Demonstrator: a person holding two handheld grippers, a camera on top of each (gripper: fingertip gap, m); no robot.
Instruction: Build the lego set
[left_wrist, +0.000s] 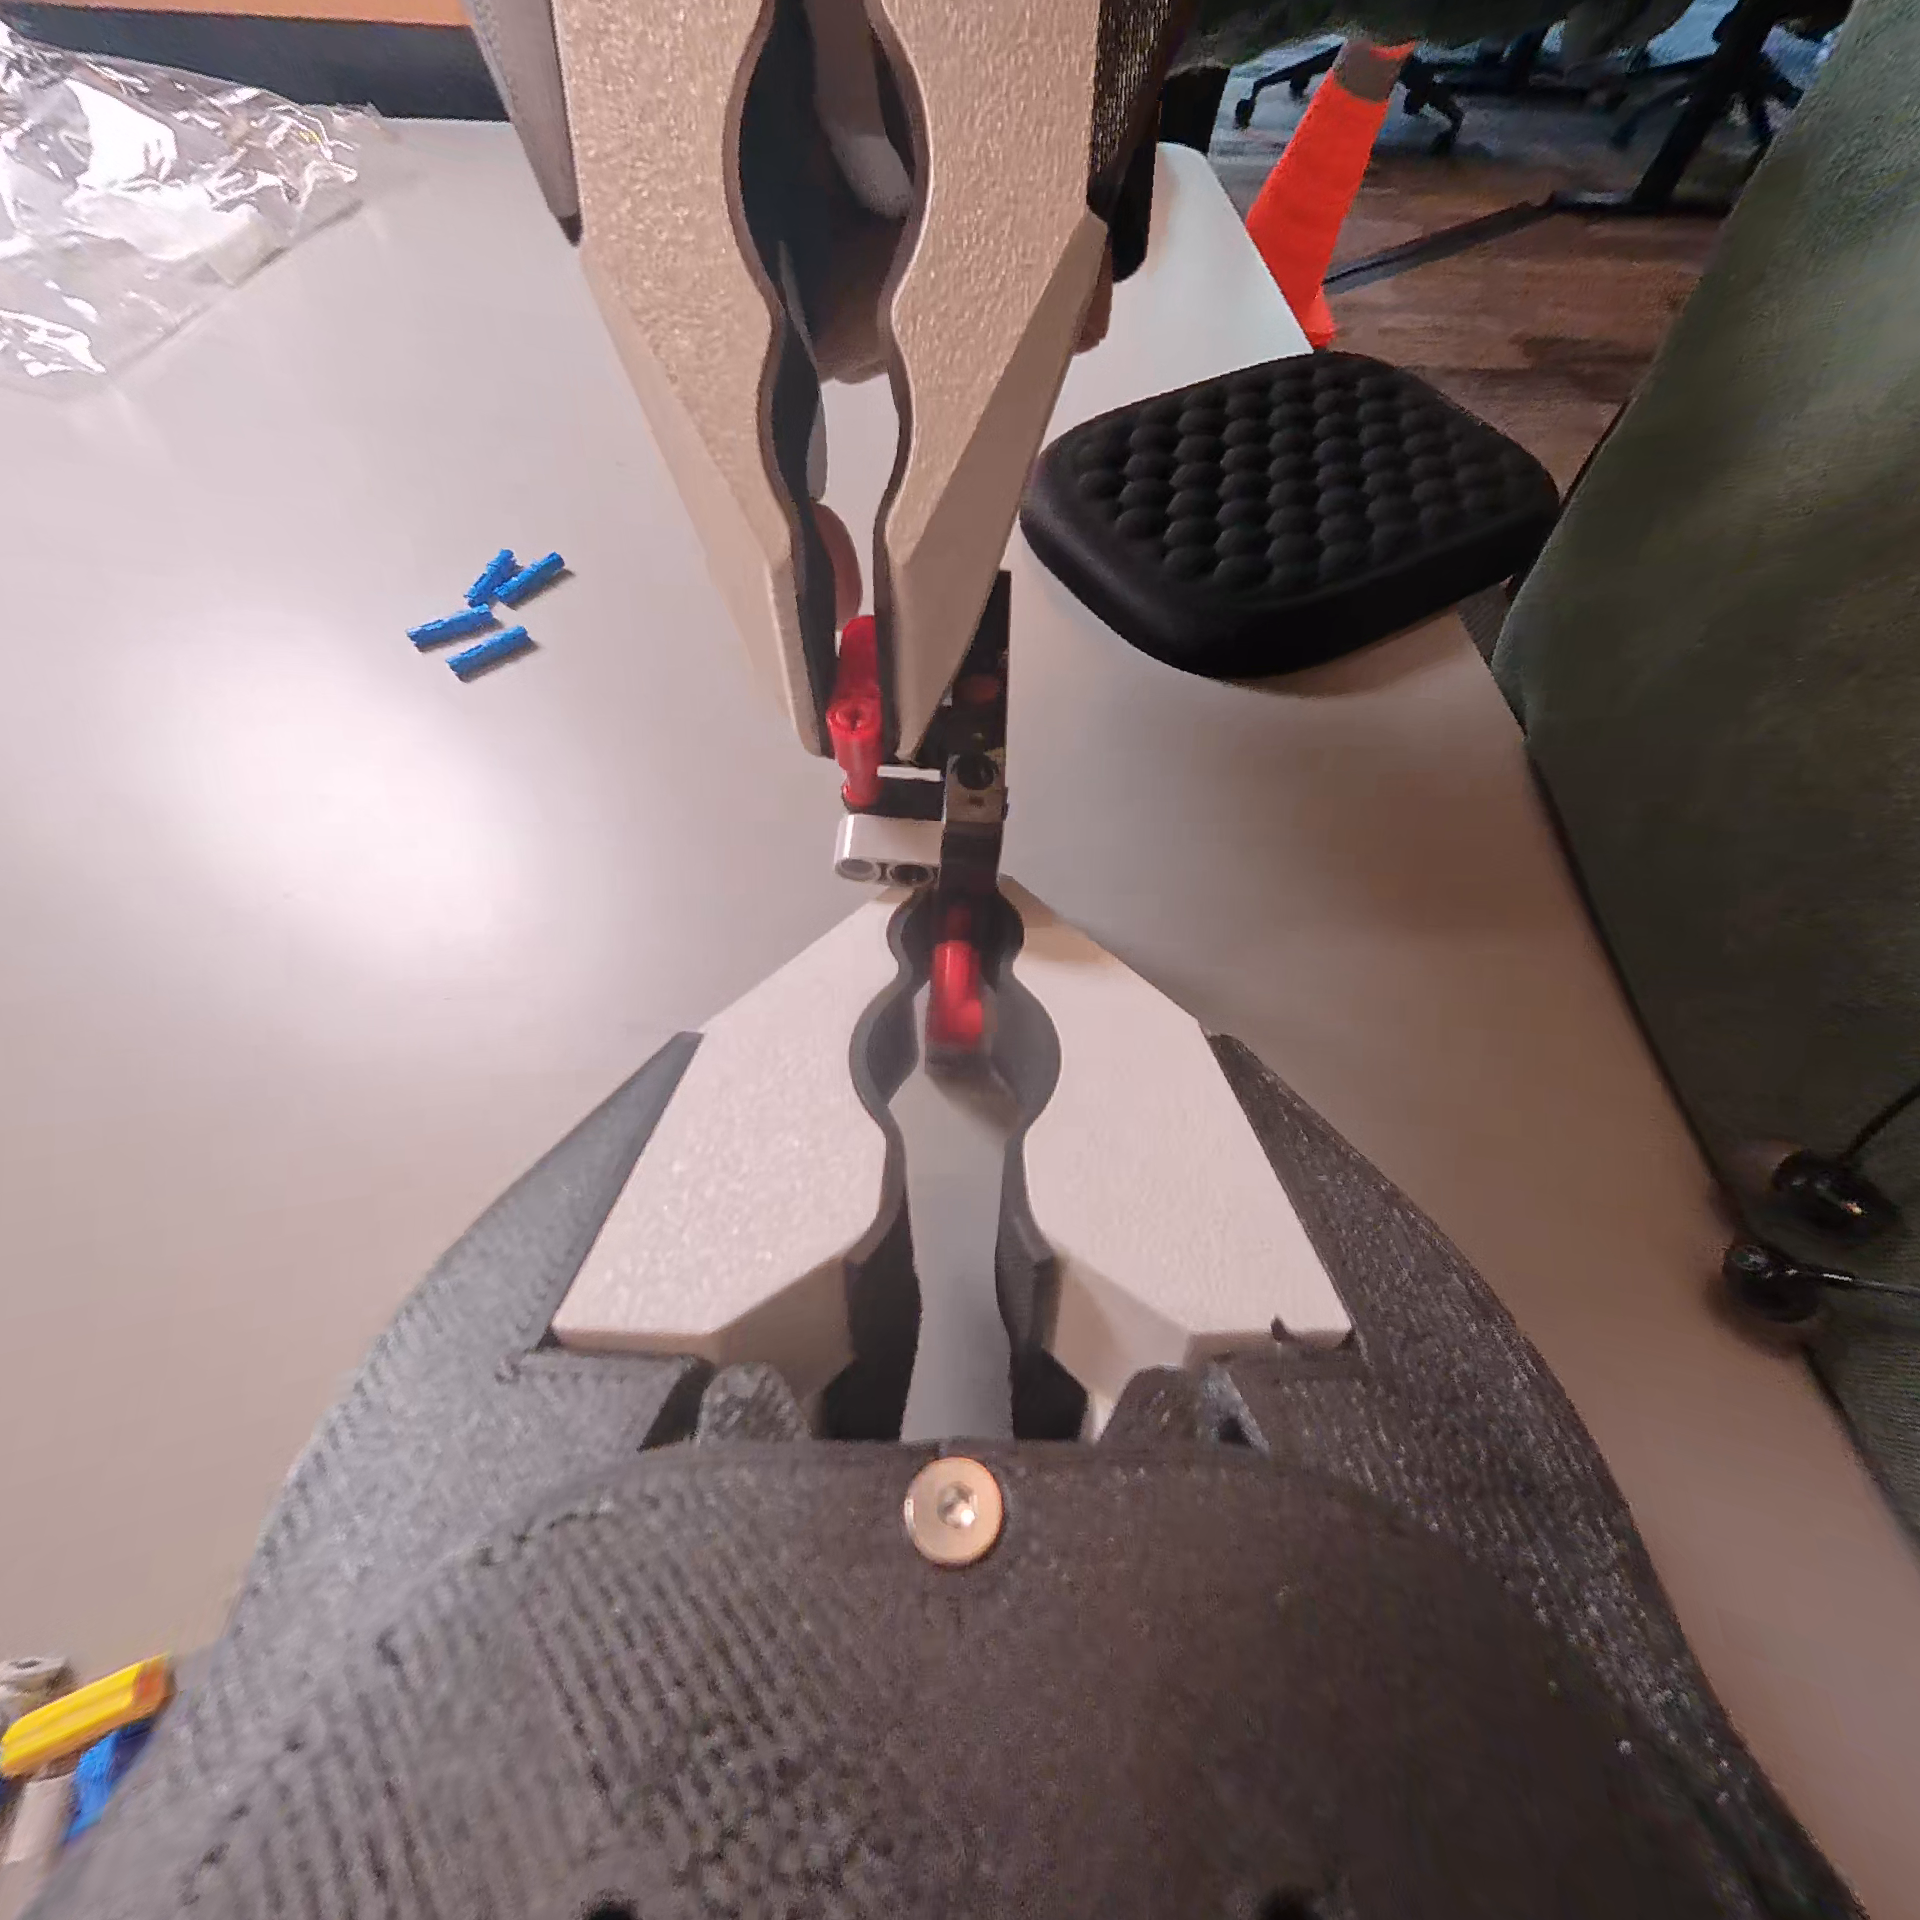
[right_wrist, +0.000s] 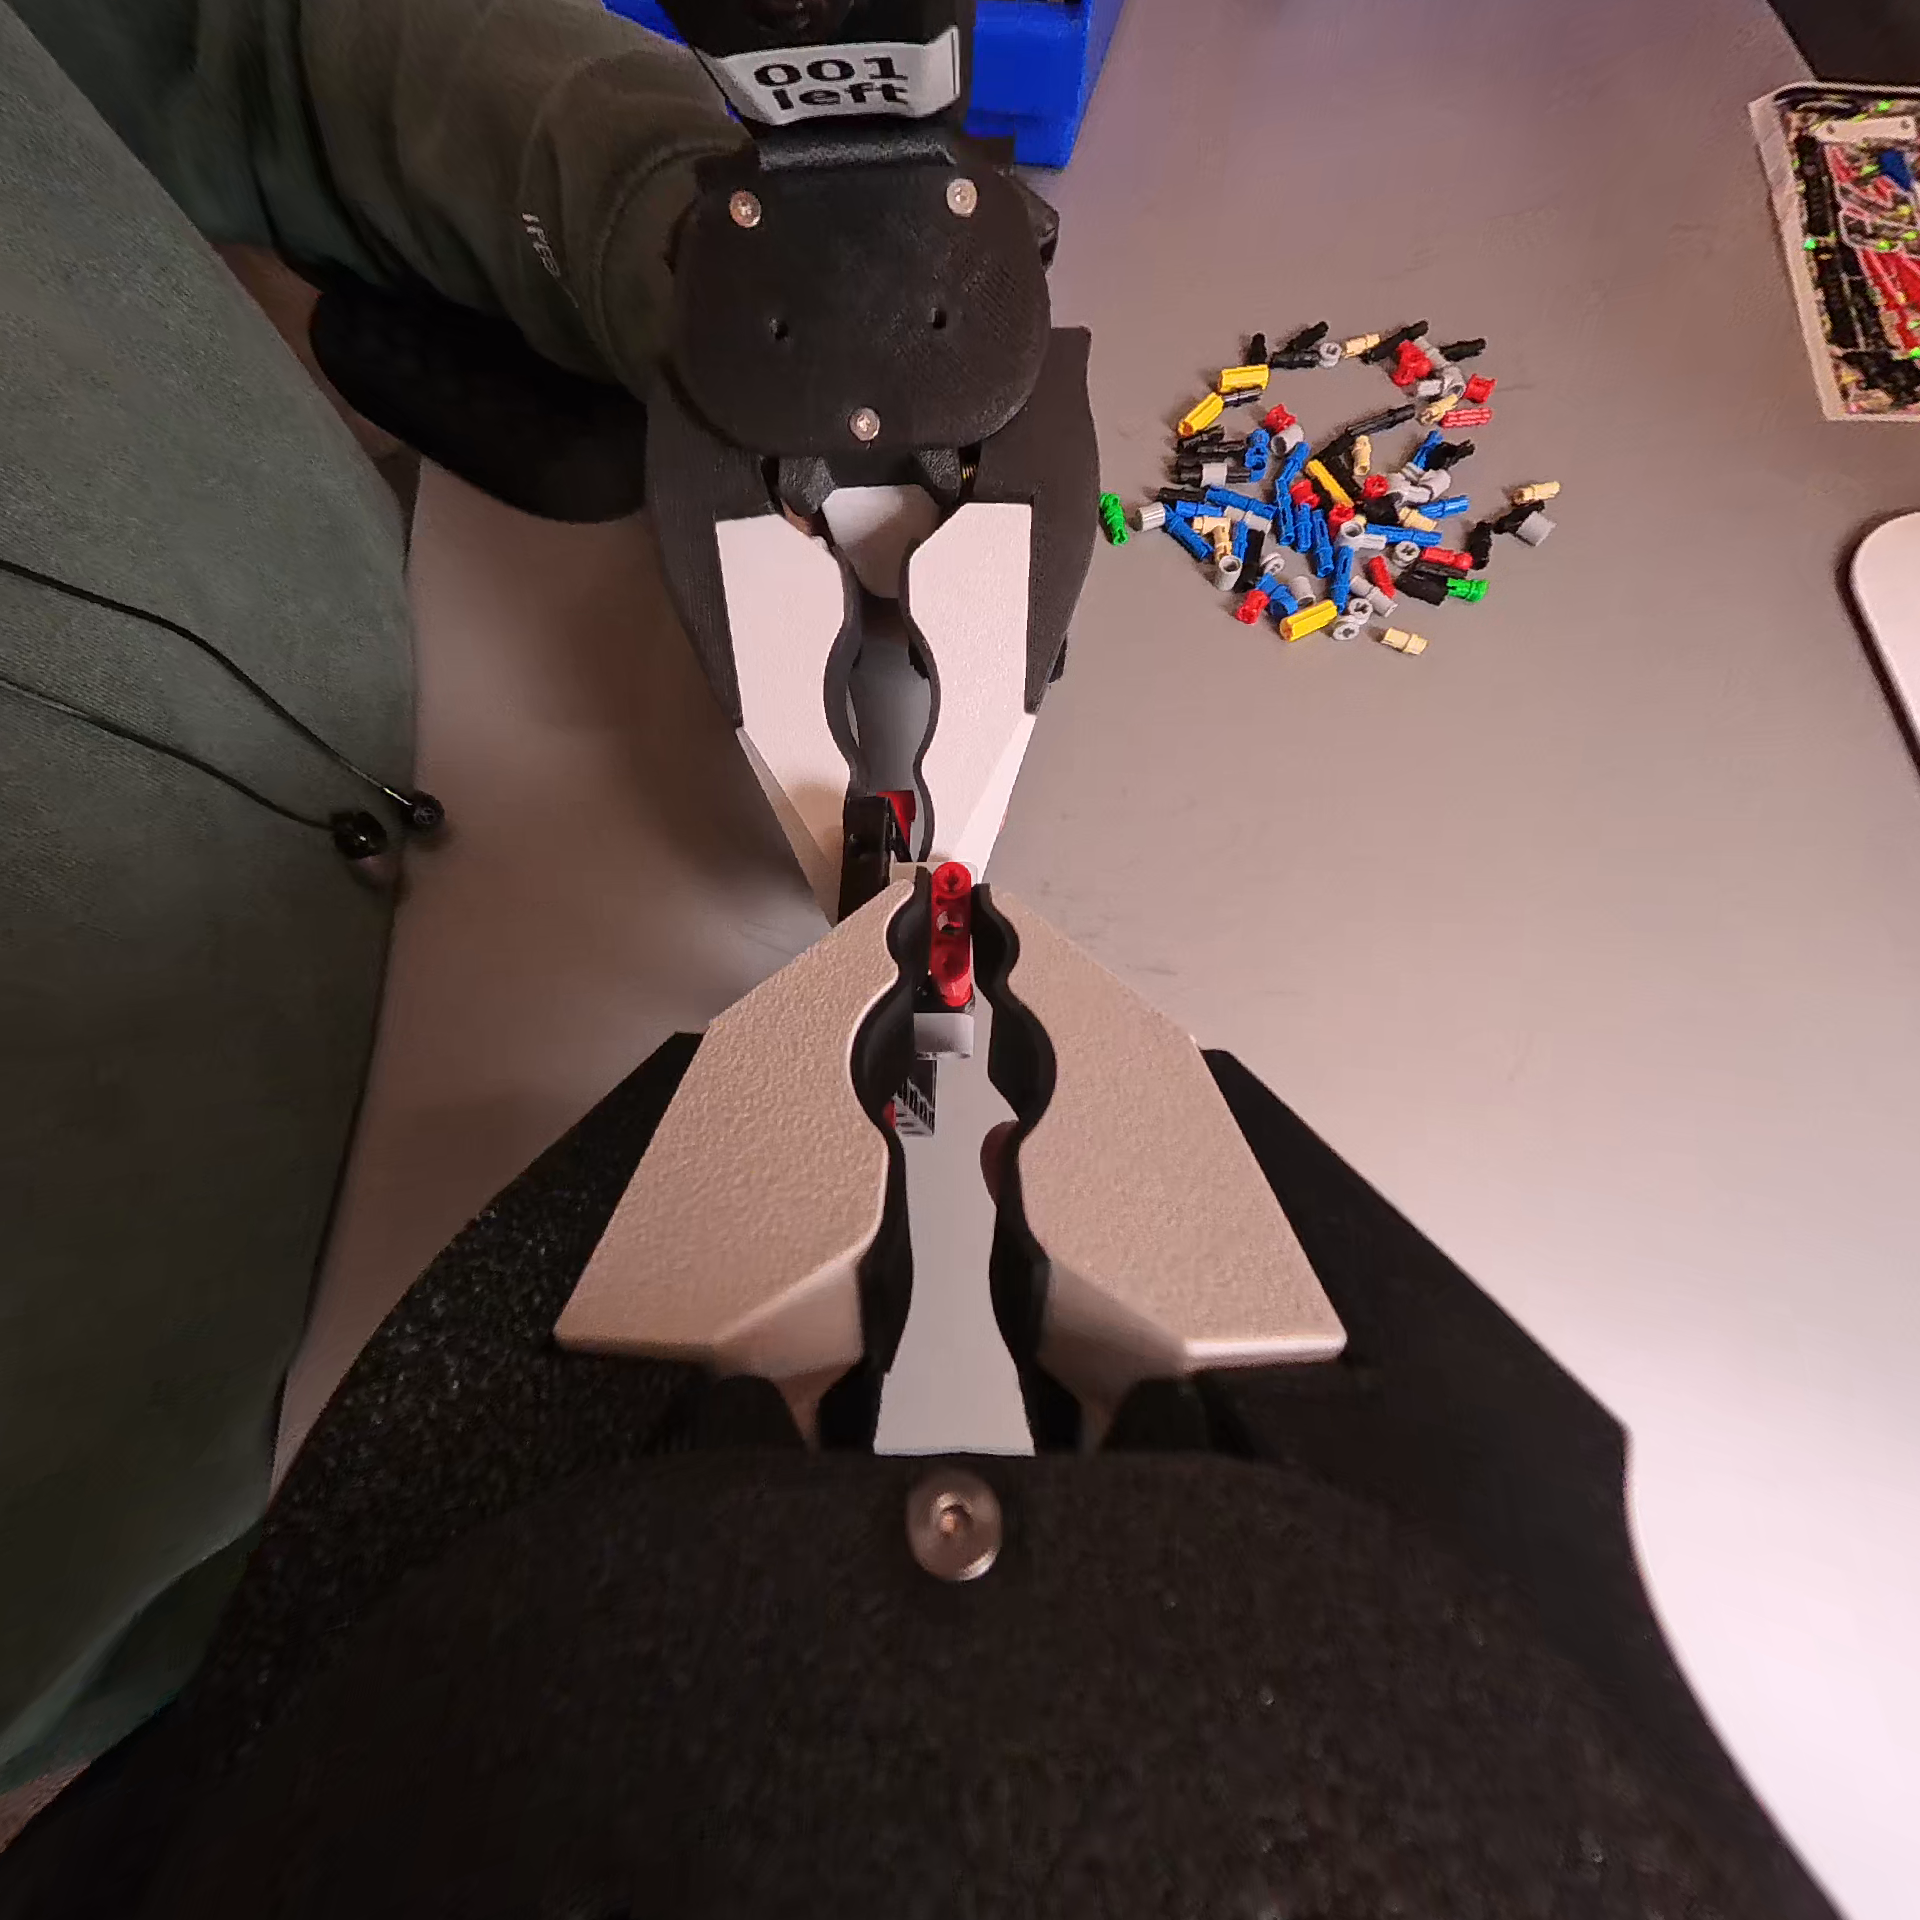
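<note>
My left gripper (left_wrist: 951, 920) is shut on a small lego assembly: an upright black beam (left_wrist: 975, 800) with a red pin (left_wrist: 951, 987) and a light grey beam (left_wrist: 883, 844) at its side. My right gripper (left_wrist: 868, 743) comes in from above, shut on a red connector (left_wrist: 857, 717) that touches the assembly's top. In the right wrist view my right gripper (right_wrist: 948, 888) holds the red connector (right_wrist: 951, 930), tip to tip with the left gripper (right_wrist: 883, 842), which holds the black beam (right_wrist: 862, 852). Both are held just above the grey table (left_wrist: 312, 935).
Several blue pins (left_wrist: 483, 613) lie to the left. A pile of small mixed parts (right_wrist: 1340, 488) and an instruction booklet (right_wrist: 1849, 239) lie beyond. A crumpled plastic bag (left_wrist: 135, 187), a black chair armrest (left_wrist: 1288, 509) and a green sleeve (right_wrist: 156, 623) are close by. There is about 5 cm between the tips of the two grippers.
</note>
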